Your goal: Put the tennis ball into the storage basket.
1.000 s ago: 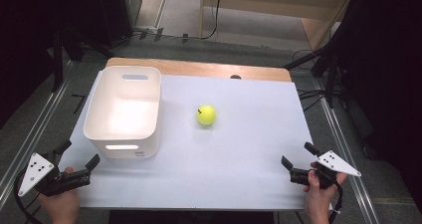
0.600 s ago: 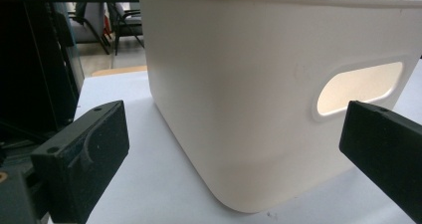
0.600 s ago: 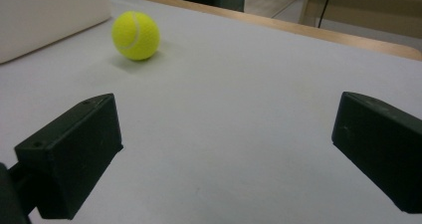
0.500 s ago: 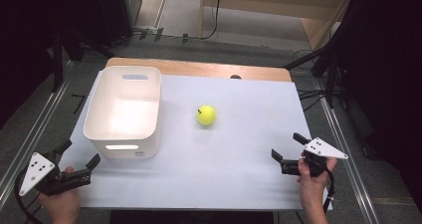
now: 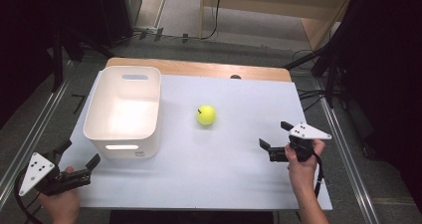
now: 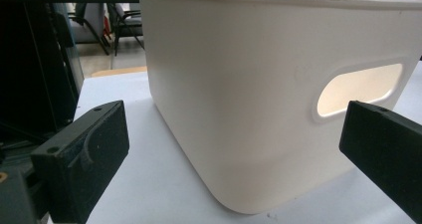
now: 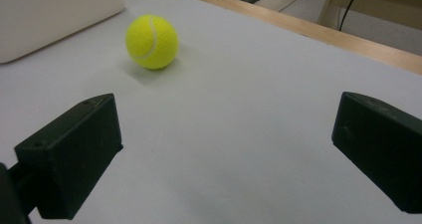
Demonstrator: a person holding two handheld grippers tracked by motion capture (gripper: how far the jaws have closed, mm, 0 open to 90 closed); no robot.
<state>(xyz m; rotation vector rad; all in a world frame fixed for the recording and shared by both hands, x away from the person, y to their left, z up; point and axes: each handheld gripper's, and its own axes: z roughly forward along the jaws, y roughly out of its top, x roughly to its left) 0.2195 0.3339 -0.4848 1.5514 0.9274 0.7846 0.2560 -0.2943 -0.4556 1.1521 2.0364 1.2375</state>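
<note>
Right gripper (image 5: 275,140) over table (image 5: 239,174), jaws wide apart, nothing between them. Tennis ball (image 5: 206,115) on table, ahead of jaws, toward left jaw in right gripper view (image 7: 152,41), well apart from both tips. Left gripper (image 5: 78,160) jaws also spread, empty. White bin (image 5: 124,109) just ahead of left jaws, handle slot (image 6: 359,87) near right jaw, no contact.

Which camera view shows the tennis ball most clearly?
The right gripper view: the tennis ball is large there, with its white seam plain. The high view shows it small, lying on the table beside the white bin.
</note>
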